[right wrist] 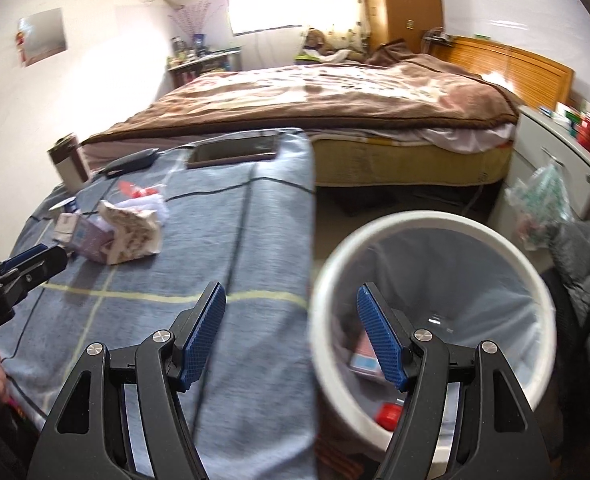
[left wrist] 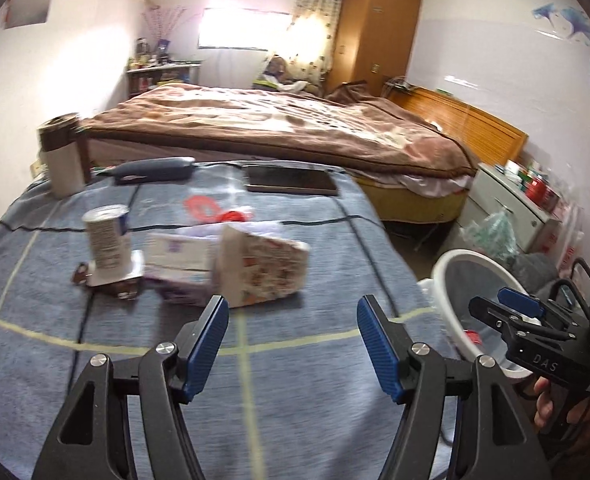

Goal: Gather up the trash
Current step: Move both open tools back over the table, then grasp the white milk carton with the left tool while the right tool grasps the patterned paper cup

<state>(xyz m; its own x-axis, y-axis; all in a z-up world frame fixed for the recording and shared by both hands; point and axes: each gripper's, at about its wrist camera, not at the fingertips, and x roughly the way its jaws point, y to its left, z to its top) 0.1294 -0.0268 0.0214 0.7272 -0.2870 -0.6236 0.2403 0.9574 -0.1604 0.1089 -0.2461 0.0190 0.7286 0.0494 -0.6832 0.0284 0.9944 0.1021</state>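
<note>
A crumpled patterned carton (left wrist: 261,270) lies on the blue checked cloth (left wrist: 295,380), beside a purple-and-white box (left wrist: 175,264) and an upright white can (left wrist: 107,242). My left gripper (left wrist: 293,344) is open and empty, just short of the carton. My right gripper (right wrist: 291,338) is open and empty, over the table's right edge and the rim of a white lined bin (right wrist: 427,224). The bin holds a pink box (right wrist: 365,358) and a red-capped item (right wrist: 389,414). The carton (right wrist: 133,234) and the left gripper's fingertips (right wrist: 35,264) show at the left of the right wrist view.
A phone (left wrist: 291,184), a dark case (left wrist: 153,170) and a white-and-brown tumbler (left wrist: 61,154) sit at the table's far edge. Red-and-white plastic wrap (left wrist: 219,212) lies behind the boxes. A bed with a brown blanket (left wrist: 279,120) stands beyond. A white cabinet (right wrist: 555,152) is at the right.
</note>
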